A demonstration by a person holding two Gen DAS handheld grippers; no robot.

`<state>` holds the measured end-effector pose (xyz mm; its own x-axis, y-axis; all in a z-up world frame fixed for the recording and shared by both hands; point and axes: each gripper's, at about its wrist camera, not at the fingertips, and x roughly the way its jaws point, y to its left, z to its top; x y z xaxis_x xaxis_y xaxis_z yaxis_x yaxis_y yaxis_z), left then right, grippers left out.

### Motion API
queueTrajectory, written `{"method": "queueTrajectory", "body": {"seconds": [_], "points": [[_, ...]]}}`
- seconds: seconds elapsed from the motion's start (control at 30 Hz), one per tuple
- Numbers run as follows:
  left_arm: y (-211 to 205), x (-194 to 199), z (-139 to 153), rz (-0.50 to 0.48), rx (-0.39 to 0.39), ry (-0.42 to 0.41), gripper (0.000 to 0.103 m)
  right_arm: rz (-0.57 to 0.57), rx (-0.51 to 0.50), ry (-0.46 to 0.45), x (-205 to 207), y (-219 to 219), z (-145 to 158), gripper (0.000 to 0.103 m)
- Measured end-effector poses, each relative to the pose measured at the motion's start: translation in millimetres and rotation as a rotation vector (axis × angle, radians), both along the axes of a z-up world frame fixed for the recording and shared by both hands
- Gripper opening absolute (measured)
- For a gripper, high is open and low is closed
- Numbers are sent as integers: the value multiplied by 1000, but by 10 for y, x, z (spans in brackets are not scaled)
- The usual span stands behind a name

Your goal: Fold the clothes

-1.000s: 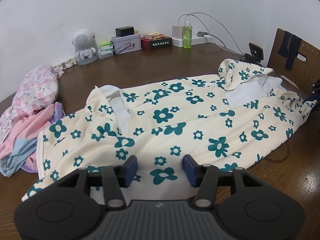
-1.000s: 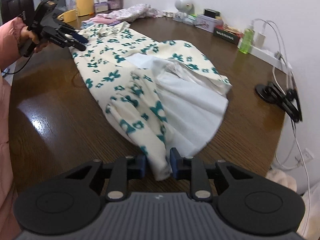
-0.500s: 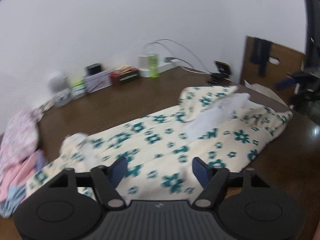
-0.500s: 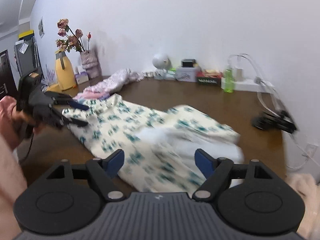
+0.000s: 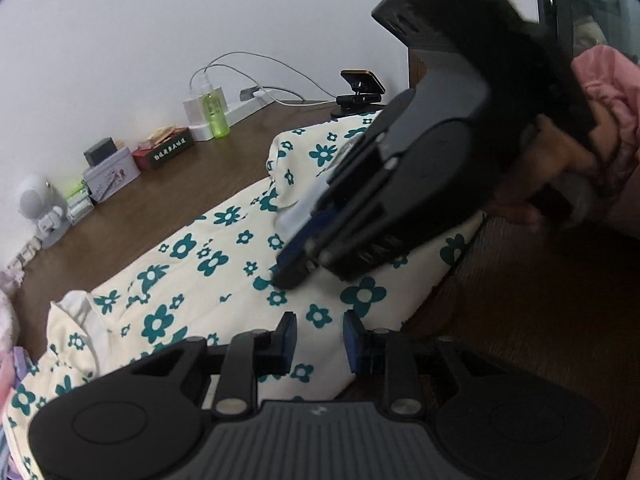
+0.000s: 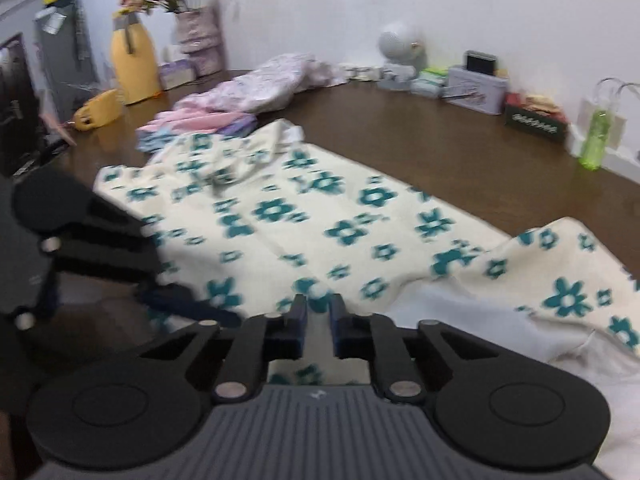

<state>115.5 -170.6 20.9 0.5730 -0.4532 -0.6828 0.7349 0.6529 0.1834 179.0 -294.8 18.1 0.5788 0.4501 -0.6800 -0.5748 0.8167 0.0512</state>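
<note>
A soft cream garment printed with teal flowers lies spread on the glossy brown wooden table. Left tool and right tool, at six o'clock, both narrowly pinch its hem.

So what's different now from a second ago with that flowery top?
The right gripper, which pinched the floral garment's hem a second ago and then opened wide, has narrowed again over the cloth, and has come close to the left gripper. The left gripper narrowed too. The turned-back white lining now lies nearer the middle. The green bottle, the tin and the pink clothes stayed put.
</note>
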Motion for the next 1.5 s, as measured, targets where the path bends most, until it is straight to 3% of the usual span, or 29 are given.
{"method": "queueTrajectory", "body": {"seconds": [0.2,0.4,0.6,0.7,0.8,0.93,1.13,1.37,1.5], "points": [[184,-34,119,7,-67,0,28,-79,97,-28,-259,-207,154,11],[692,197,187,231,-70,-40,25,-201,108,10,-443,-491,-34,12],[1102,333,62,343,-94,2,28,-285,168,-12,-499,-670,-101,10],[1221,331,80,352,-123,1,26,-284,156,-37,-540,-549,3,14],[1260,280,94,342,-126,-13,31,-231,146,-65,-572,-353,71,22],[1318,268,17,367,-118,-2,31,-221,92,-28,-503,-172,-49,26],[1348,184,-28,381,-119,-4,31,-186,47,-50,-535,-59,-63,36],[1376,-78,40,376,-76,20,30,-135,36,-28,-717,-16,-50,38],[1463,-317,60,420,-75,39,31,-84,30,-16,-899,122,-49,52]]}}
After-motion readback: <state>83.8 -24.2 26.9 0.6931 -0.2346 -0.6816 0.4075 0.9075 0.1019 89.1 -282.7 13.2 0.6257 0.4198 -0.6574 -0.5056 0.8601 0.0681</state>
